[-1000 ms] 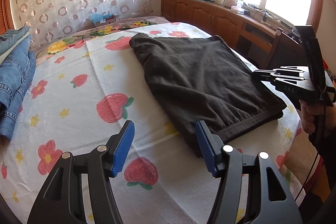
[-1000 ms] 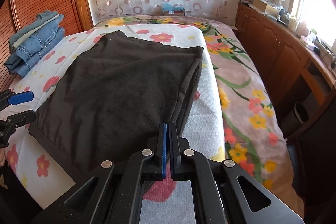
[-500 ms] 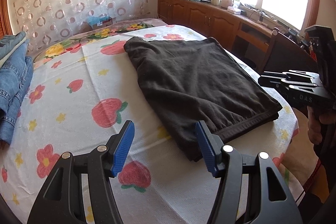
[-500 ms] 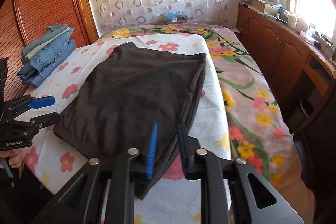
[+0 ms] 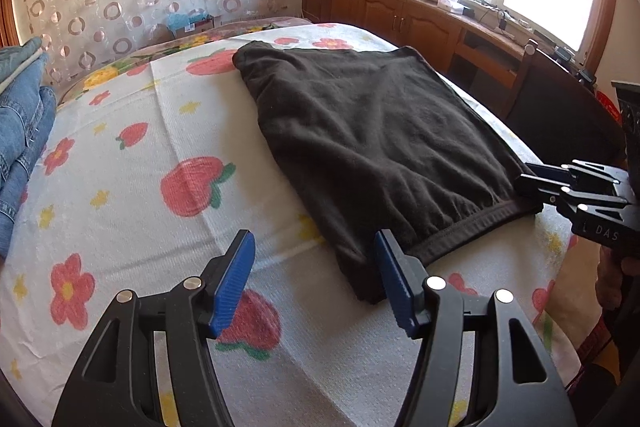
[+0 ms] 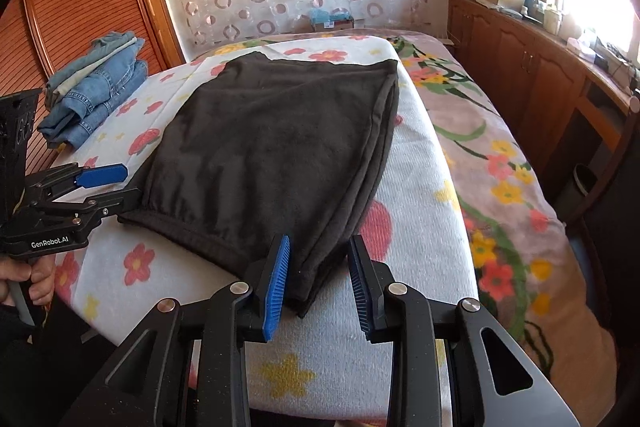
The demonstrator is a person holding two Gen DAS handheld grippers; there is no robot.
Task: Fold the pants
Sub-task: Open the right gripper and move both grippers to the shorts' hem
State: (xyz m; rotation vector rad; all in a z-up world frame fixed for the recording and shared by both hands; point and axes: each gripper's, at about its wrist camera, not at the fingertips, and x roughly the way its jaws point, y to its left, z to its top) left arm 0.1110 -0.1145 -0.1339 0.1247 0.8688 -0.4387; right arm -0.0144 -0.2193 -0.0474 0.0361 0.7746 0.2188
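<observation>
Grippers first: the left gripper (image 5: 314,277) hangs wide open and empty with the waistband corner at its 1 o'clock, and the right gripper (image 6: 318,281) is parted and empty too, its pads straddling the other near corner. Beyond them the black pants (image 6: 272,151) lie flat in a folded rectangle on the flowered bedspread (image 5: 120,187), folded jeans (image 6: 92,91) stacked at 10 o'clock. One fold looks done, and I'd judge another remains.
</observation>
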